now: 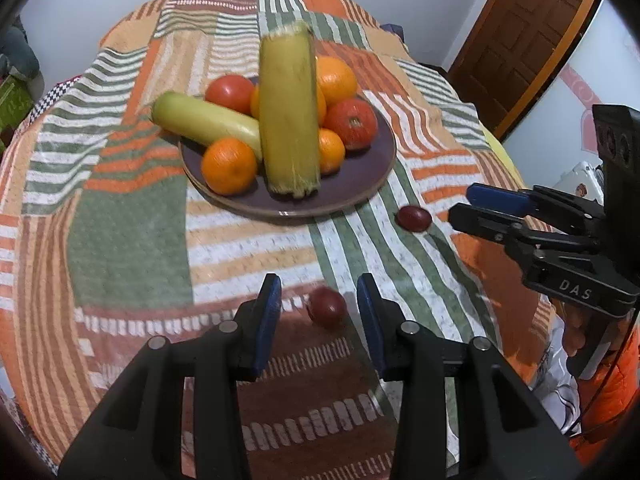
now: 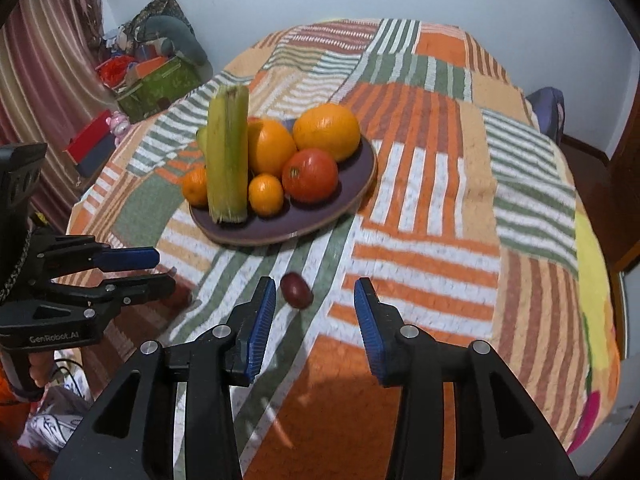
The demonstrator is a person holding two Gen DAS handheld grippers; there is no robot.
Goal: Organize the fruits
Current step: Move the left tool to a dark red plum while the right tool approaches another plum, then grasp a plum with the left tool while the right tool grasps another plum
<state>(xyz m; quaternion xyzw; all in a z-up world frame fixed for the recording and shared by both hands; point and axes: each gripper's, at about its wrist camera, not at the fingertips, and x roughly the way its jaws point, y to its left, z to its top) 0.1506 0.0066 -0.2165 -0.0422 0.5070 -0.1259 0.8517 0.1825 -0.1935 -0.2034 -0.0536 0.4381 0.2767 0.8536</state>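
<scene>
A purple plate (image 1: 360, 184) (image 2: 352, 200) on a striped patchwork cloth holds oranges, tomatoes, a husked corn cob (image 1: 288, 116) (image 2: 228, 152) and a pale green squash (image 1: 200, 124). Two small dark red fruits lie on the cloth. One (image 1: 326, 306) sits between the fingertips of my left gripper (image 1: 320, 304), which is open and apart from it. The other (image 1: 414, 218) (image 2: 296, 290) lies just ahead of my right gripper (image 2: 314, 304), also open and empty. Each gripper shows in the other's view, the right one (image 1: 472, 204) and the left one (image 2: 160, 270).
The cloth covers a rounded table (image 2: 520, 240). Boxes and clutter (image 2: 152, 76) stand on the floor at the far left by a curtain. A brown wooden door (image 1: 520, 44) is at the far right.
</scene>
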